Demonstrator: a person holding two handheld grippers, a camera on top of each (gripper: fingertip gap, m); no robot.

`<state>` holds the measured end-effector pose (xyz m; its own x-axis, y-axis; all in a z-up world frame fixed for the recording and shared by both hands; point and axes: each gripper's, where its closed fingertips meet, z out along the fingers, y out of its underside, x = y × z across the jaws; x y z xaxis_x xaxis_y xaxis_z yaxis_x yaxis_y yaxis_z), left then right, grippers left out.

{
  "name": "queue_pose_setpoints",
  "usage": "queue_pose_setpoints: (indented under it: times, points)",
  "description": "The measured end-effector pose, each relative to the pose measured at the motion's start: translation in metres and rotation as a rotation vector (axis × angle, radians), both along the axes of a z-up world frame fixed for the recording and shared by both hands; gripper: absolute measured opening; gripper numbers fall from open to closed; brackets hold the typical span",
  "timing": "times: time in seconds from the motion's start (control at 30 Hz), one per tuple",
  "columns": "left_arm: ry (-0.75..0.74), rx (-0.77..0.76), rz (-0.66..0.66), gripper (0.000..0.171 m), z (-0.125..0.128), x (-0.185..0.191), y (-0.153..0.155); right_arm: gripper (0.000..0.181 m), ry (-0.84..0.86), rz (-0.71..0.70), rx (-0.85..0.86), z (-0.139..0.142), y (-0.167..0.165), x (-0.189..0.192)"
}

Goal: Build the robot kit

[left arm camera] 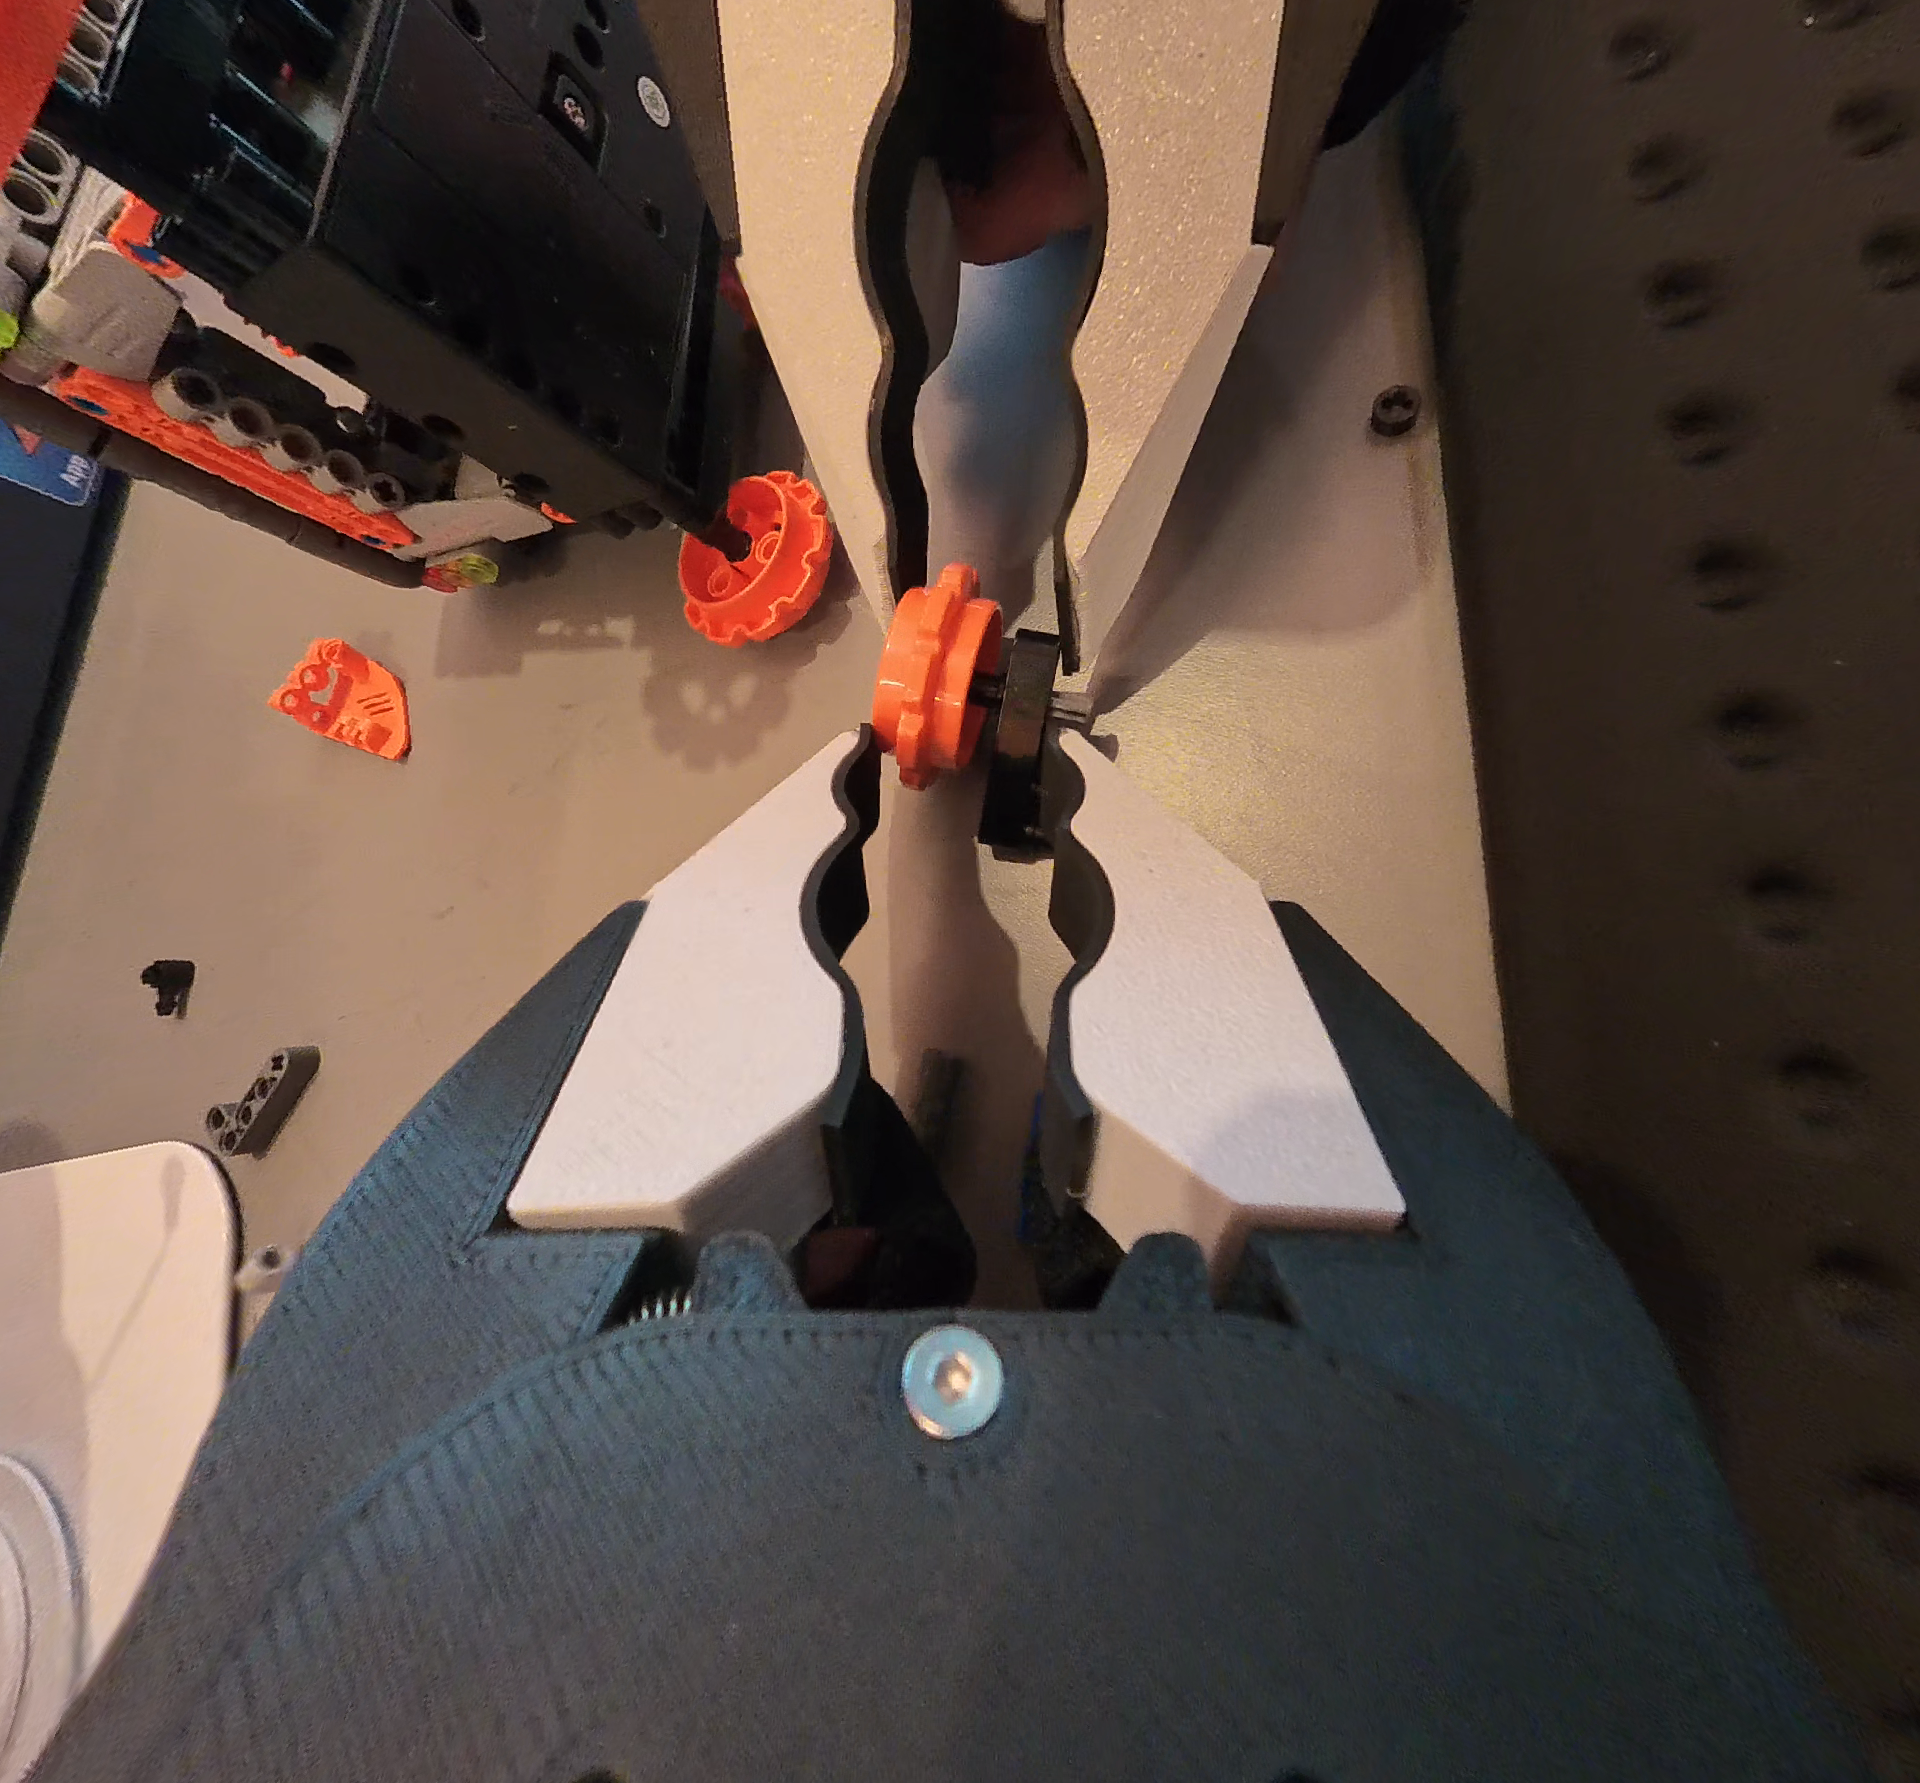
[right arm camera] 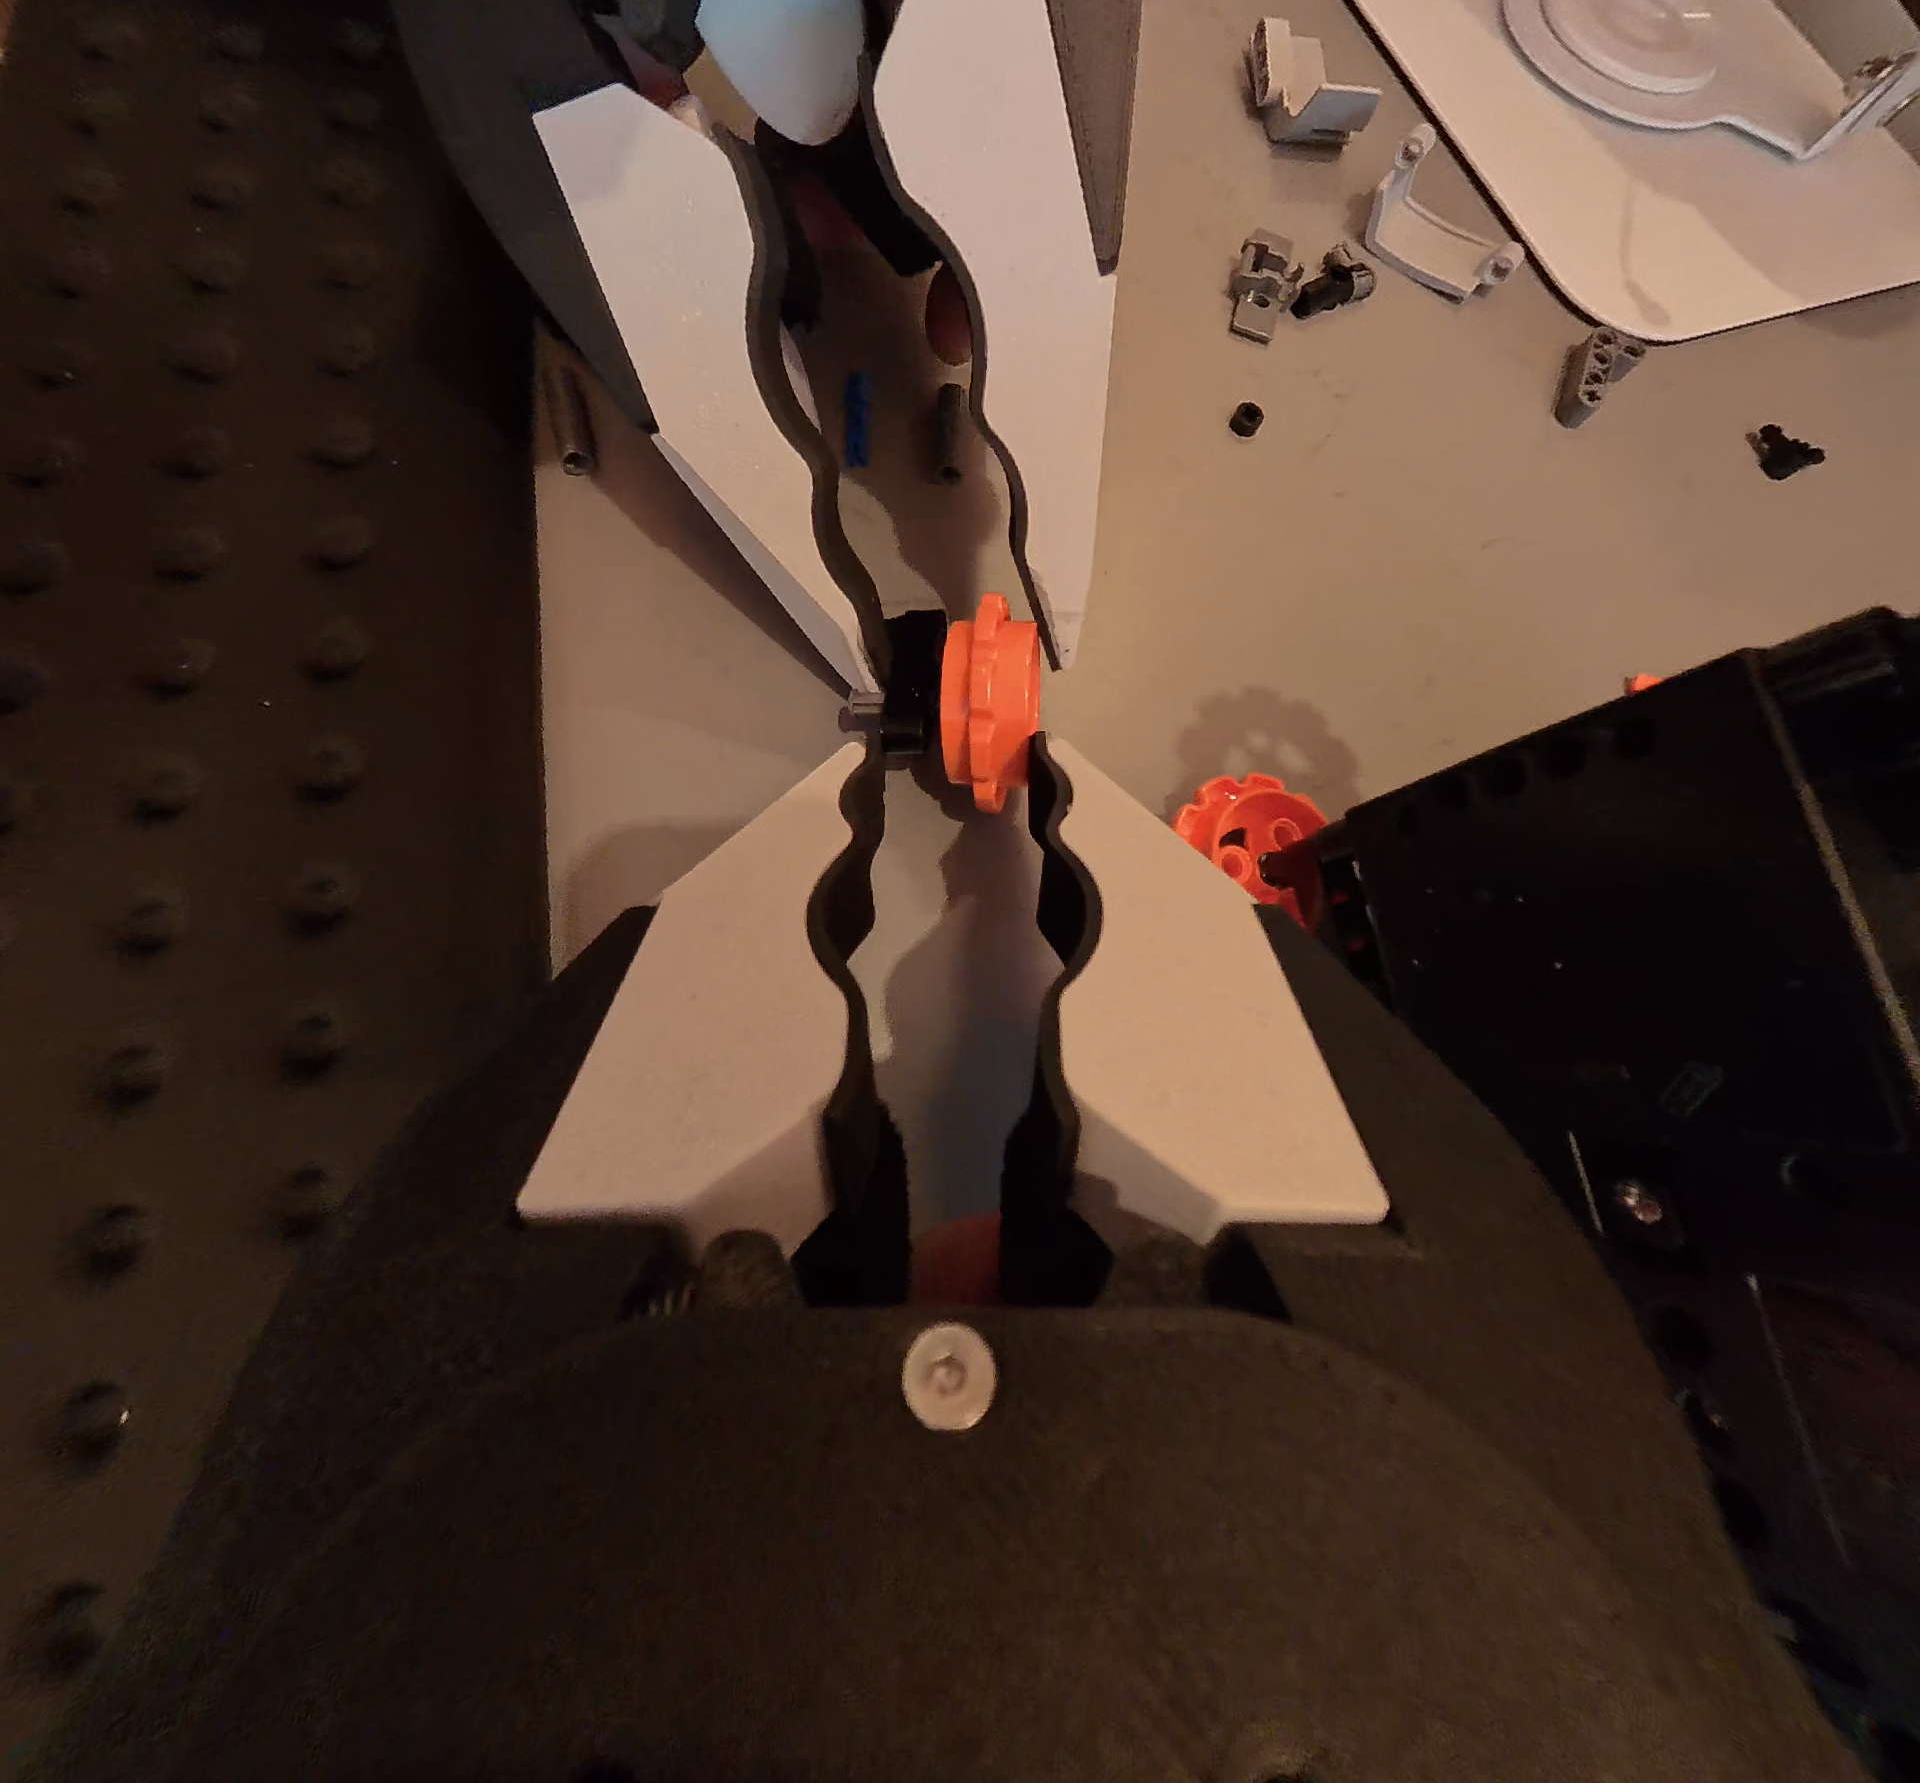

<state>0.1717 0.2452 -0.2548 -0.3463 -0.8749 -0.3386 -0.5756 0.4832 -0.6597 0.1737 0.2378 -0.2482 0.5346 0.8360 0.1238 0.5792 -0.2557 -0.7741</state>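
Note:
An orange toothed wheel (left arm camera: 930,679) and a black disc (left arm camera: 1023,731) sit side by side on a short axle, held above the pale table. My left gripper (left arm camera: 971,751) comes from below in the left wrist view and is shut across the pair, one finger on the wheel and the other by the disc. My right gripper (left arm camera: 982,616) comes in from the opposite side. In the right wrist view, my right gripper (right arm camera: 951,751) clamps the same orange wheel (right arm camera: 992,694) and black disc (right arm camera: 909,684), and the left gripper (right arm camera: 961,668) faces it.
A black and orange brick-built vehicle (left arm camera: 416,227) lies close by, with a second orange wheel (left arm camera: 753,570) on its axle. An orange panel piece (left arm camera: 343,699) and small grey and black parts (right arm camera: 1262,284) lie loose. A white tray (right arm camera: 1662,123) and a dark studded mat (right arm camera: 208,694) border the table. Only a small space, under 4 cm, lies between the two pairs of fingers. The orange panel piece (left arm camera: 343,699) is about 15 centimetres from both grippers' fingertips.

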Motion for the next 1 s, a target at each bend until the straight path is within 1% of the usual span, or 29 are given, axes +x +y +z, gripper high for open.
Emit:
queue_pose_setpoints:
  times: [0.07,0.33,0.4,0.47,0.53,0.57,0.63,0.67,0.77,0.83,0.87,0.9,1.0]
  points:
    - [-0.021,0.047,0.000,0.031,0.002,0.001,0.002,0.026,-0.014,-0.002,0.027,0.002,0.001,0.001]
    - [-0.076,0.014,0.032,0.030,0.012,0.004,0.007,0.025,0.060,-0.040,0.030,0.013,0.005,0.005]
    - [-0.068,0.004,0.038,0.033,0.012,0.003,0.008,0.025,0.068,-0.043,0.017,0.012,0.005,0.004]
    - [-0.063,-0.014,0.033,0.029,0.013,0.001,0.007,0.024,0.088,-0.042,0.006,0.013,0.004,0.003]
    - [-0.062,-0.042,0.029,0.030,0.016,0.000,0.006,0.024,0.098,-0.039,0.001,0.014,0.004,0.004]
    - [-0.054,-0.060,0.025,0.031,0.017,-0.002,0.007,0.013,0.089,-0.045,0.011,0.013,0.004,0.005]
    - [-0.042,-0.137,0.025,0.036,0.017,-0.005,0.007,0.013,0.095,-0.046,0.019,0.015,0.005,0.005]
    - [-0.036,-0.176,0.014,0.032,0.016,-0.006,0.004,0.012,0.099,-0.047,0.017,0.015,0.005,0.005]
    - [-0.013,-0.150,0.014,0.031,0.009,-0.007,0.005,0.012,0.066,-0.049,-0.002,0.007,0.005,0.006]
    - [0.004,-0.135,0.002,0.035,0.005,-0.007,0.002,0.012,0.064,-0.054,-0.002,0.007,0.005,0.006]
    - [0.006,-0.124,-0.002,0.035,0.004,-0.007,0.001,0.012,0.078,-0.063,-0.008,0.008,0.006,0.007]
    - [0.012,-0.131,-0.002,0.029,0.004,-0.008,0.001,0.012,0.086,-0.081,-0.013,0.009,0.009,0.009]
    - [-0.005,-0.138,-0.005,0.022,0.006,-0.007,0.000,0.012,0.103,-0.091,-0.014,0.011,0.010,0.010]
